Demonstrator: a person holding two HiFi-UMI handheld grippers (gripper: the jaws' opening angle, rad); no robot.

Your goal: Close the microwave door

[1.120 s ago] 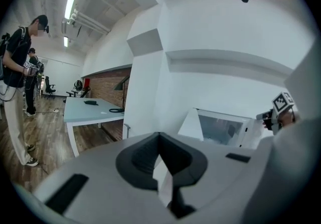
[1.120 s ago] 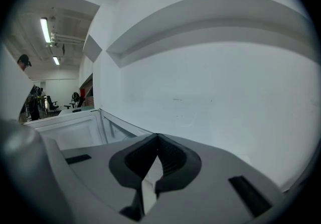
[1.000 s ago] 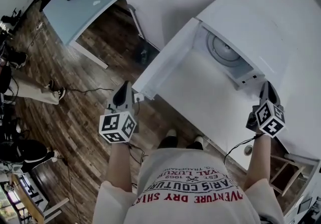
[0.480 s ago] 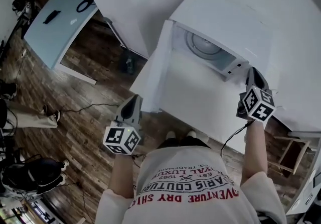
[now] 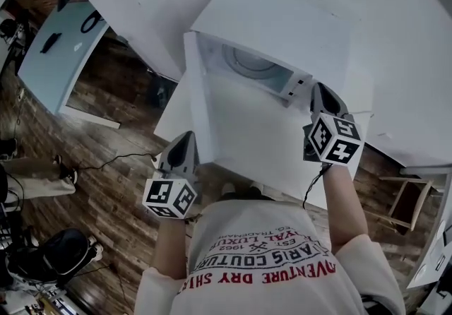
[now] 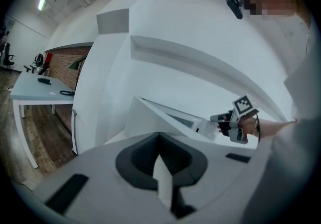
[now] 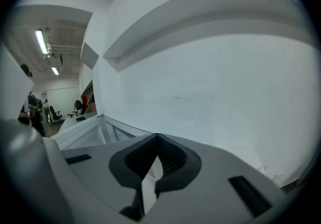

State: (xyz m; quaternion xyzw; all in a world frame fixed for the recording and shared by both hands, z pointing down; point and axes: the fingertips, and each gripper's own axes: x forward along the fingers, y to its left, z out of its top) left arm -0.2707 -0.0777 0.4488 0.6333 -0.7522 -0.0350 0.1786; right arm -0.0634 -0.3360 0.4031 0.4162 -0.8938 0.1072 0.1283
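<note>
**Head view with both gripper views.** The microwave [image 5: 282, 20] is shown at upper centre of the frame, on a white table [image 5: 395, 80]. Its cavity [image 5: 212, 56] is exposed, and a round turntable [image 5: 248, 59] is visible inside. The door [image 5: 196, 98] is hinged at the cavity's left side and stands swung out roughly square to the front, so it is seen almost edge-on. Its top edge, the long axis in this view, runs from the hinge at upper centre down toward the lower centre-left. The door is plain white and upright, and in the left gripper view it is seen as a pale wedge ahead and slightly to the right. The left hand-held gripper [image 5: 183, 144] is placed at lower left, just beside the door's free end and on its outer side; contact cannot be confirmed. Its jaws are seen pressed together with nothing between them. The right hand-held gripper [image 5: 321, 94] is held at centre right, by the microwave's right front corner and well apart from the door, with its jaws likewise clenched and empty. The left hand-held gripper is therefore judged the nearer one. Closing is expected to call for a push on the outer face, rightward across the frame toward the cavity.
</note>
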